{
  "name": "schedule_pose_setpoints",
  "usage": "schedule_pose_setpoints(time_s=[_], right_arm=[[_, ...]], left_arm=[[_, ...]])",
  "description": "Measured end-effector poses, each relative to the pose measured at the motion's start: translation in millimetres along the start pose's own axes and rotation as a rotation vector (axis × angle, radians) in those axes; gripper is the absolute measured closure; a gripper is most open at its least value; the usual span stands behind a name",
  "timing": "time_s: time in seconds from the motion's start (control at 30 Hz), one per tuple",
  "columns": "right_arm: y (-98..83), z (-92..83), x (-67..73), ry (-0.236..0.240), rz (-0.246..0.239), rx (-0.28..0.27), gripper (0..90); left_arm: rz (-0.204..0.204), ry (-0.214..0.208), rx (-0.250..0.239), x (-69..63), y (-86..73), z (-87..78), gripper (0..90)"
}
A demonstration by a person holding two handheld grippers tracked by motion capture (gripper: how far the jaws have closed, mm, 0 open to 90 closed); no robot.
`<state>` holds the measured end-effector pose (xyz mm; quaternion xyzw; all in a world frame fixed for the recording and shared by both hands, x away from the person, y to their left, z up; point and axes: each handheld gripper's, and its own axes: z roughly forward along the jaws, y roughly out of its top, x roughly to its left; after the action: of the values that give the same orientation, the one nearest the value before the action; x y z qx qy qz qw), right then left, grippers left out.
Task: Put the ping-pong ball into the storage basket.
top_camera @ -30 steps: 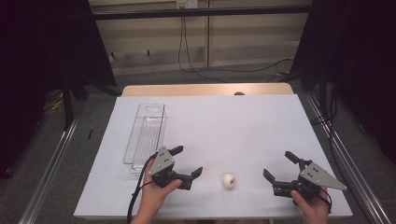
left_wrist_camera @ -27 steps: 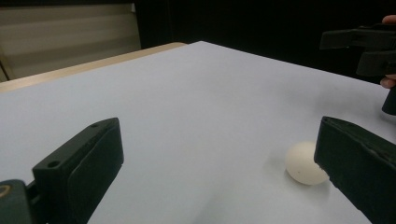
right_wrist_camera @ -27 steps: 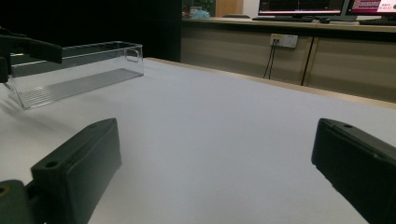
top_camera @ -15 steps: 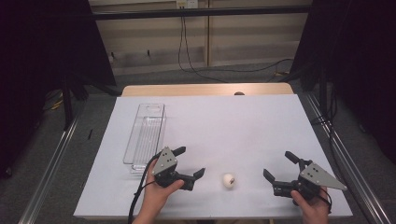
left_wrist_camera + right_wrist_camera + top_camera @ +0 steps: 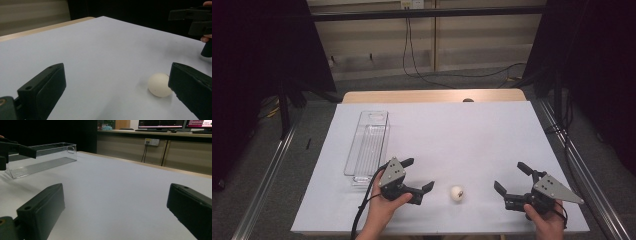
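A small white ball [image 5: 457, 193] with a matt, eggshell-smooth surface lies on a table [image 5: 472, 135] covered in smooth, matt white sheet; bare light wood edges the far side. The left hand-held gripper [image 5: 418, 175] and right hand-held gripper [image 5: 512, 178] have matt black plastic jaws, each topped by a dull grey plate. A clear, glossy plastic tray [image 5: 368, 145] has a ribbed floor

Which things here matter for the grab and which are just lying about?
In play:
- white ball
- left gripper, open, nearest the ball
- right gripper, open

Lying about:
- clear tray, empty, untouched
- floor cables
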<state>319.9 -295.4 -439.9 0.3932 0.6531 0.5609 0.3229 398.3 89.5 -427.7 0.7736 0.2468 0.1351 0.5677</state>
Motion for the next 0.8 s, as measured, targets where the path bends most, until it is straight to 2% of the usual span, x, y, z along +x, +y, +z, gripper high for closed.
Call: schedule_pose_setpoints(time_s=[0.3,0.4,0.57,0.67,0.7,0.8], right_arm=[[0.1,-0.1,-0.1,-0.002,0.001,-0.003,0.9],[0.0,0.0,-0.2,-0.002,0.002,-0.002,1.0],[0.2,-0.1,-0.2,-0.002,0.0,-0.002,0.9],[0.1,-0.1,-0.2,-0.003,0.001,-0.002,0.9],[0.2,-0.1,-0.2,-0.003,0.001,-0.003,1.0],[0.1,-0.1,-0.3,-0.003,0.002,-0.002,0.9]], left_arm=[[-0.01,-0.008,0.015,-1.5,-0.2,4.1,1.6],[0.007,-0.007,0.026,-0.7,0.4,3.9,1.6],[-0.005,-0.012,0.032,-1.8,0.5,5.7,1.7],[0.004,-0.02,0.024,-1.7,0.3,7.5,1.7],[0.008,-0.014,0.039,-2.0,1.1,7.0,1.7],[-0.002,-0.019,0.037,-3.6,1.7,8.3,1.7]])
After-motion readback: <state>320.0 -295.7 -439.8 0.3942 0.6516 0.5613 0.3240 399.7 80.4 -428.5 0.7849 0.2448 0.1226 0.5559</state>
